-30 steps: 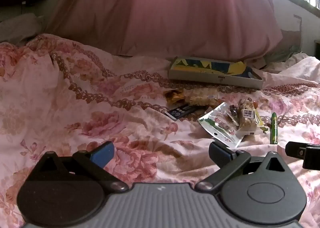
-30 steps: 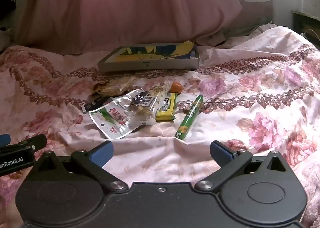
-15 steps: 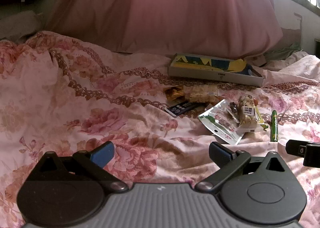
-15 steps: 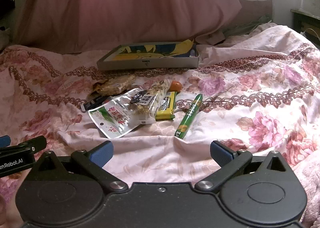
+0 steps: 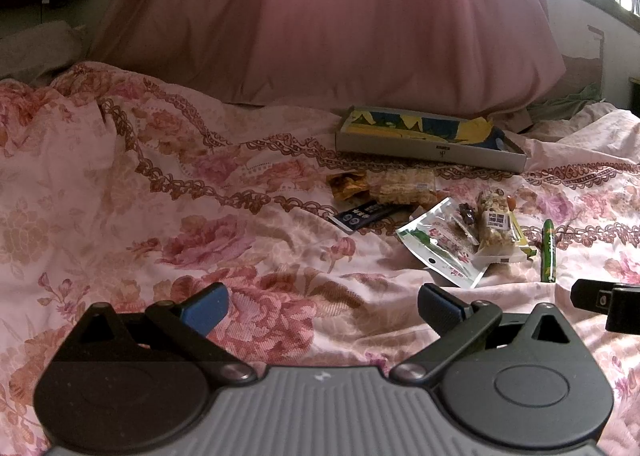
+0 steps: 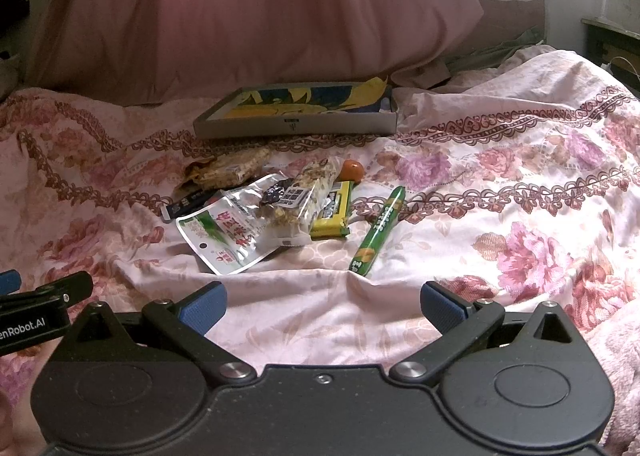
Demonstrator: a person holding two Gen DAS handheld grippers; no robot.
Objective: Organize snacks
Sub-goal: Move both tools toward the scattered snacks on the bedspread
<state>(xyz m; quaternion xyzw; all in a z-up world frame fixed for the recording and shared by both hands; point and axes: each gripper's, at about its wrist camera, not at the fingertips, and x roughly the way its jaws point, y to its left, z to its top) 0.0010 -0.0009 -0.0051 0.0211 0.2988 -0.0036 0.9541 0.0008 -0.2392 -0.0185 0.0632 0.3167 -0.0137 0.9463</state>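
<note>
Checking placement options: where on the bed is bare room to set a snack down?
Free: the floral bedspread right of the green stick, and the strip between the silver pouch and the right gripper. Crowded: the snack pile in front of the box.

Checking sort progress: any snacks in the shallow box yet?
No. The shallow box shows only its printed lining; the snack pile lies on the bedspread.

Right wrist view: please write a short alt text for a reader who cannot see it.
The open right gripper hovers over a floral bedspread, holding nothing. Ahead lies a pile of snack packets, a green stick snack to its right. Behind them is a shallow box before a pink pillow.
</note>
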